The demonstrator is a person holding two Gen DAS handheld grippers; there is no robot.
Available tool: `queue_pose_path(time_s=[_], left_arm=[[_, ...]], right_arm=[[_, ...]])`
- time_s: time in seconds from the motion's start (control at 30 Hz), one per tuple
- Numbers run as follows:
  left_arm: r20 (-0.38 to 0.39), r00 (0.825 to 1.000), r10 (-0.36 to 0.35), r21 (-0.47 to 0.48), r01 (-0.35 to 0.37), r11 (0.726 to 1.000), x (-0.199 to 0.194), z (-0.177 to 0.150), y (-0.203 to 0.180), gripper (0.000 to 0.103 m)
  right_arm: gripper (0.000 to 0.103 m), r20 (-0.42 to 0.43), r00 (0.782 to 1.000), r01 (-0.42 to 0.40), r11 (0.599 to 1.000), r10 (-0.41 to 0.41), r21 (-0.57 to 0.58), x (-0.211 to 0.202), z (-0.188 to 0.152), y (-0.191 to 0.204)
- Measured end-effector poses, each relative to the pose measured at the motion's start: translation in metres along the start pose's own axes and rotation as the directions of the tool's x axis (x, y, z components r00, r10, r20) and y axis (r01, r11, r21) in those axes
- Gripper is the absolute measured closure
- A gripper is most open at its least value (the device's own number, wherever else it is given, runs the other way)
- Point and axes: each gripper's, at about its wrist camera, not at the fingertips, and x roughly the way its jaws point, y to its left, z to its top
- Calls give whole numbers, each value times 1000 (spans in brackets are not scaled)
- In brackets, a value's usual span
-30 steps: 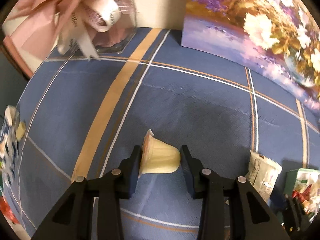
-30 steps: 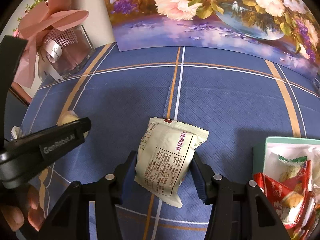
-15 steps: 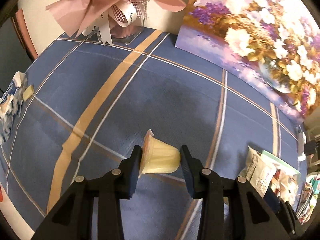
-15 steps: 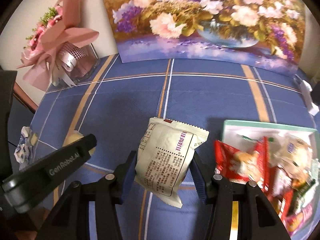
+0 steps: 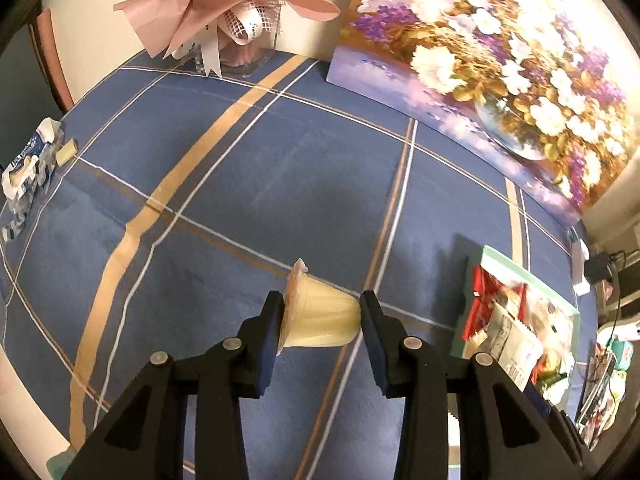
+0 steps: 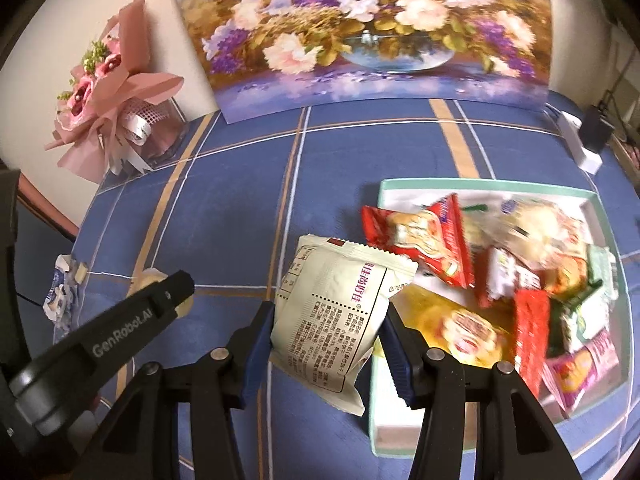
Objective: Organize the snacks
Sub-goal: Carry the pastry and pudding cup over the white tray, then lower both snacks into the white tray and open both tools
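My left gripper (image 5: 320, 316) is shut on a pale yellow jelly cup (image 5: 318, 316), held sideways above the blue plaid tablecloth. My right gripper (image 6: 330, 316) is shut on a white snack packet (image 6: 340, 308) with printed text, held above the left edge of the green-rimmed tray (image 6: 480, 185). The tray holds several red, yellow and pink snack packs (image 6: 436, 232). It also shows in the left wrist view (image 5: 532, 280) at the right. The left gripper's arm (image 6: 120, 320) appears at the left of the right wrist view.
A flower painting (image 6: 360, 28) leans against the back wall. A pink bouquet (image 6: 112, 100) stands at the back left. A crumpled blue-white wrapper (image 5: 28, 168) lies at the table's left edge. A white power strip (image 6: 576, 140) lies at the back right.
Both grippers have risen and moved right with their snacks. The tray has come into fuller view, and the right gripper's packet now hangs over its left edge.
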Motion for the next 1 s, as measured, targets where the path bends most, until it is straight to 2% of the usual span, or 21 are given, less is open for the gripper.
queue_pose_path(time_s=[0.4,0.53,0.7,1.0], left_arm=[[4,999,-39,92,39,995,-14,-26,-30,62],[-30,996,-83,122,87,989,-12,-34,-45,62],[-72,989,-129,209,141,968,-10,-50,-83,62],[-137,977,-162,353,201,914,-12,-84,-135,62]], right_arm=[[48,0,999,43,998,-43,54,-20,-16,-37],[48,11,997,73,994,-74,87,-25,-14,-58],[48,10,986,162,971,-167,175,-33,-13,-104],[48,-1,981,183,933,-192,309,-47,-18,-163]])
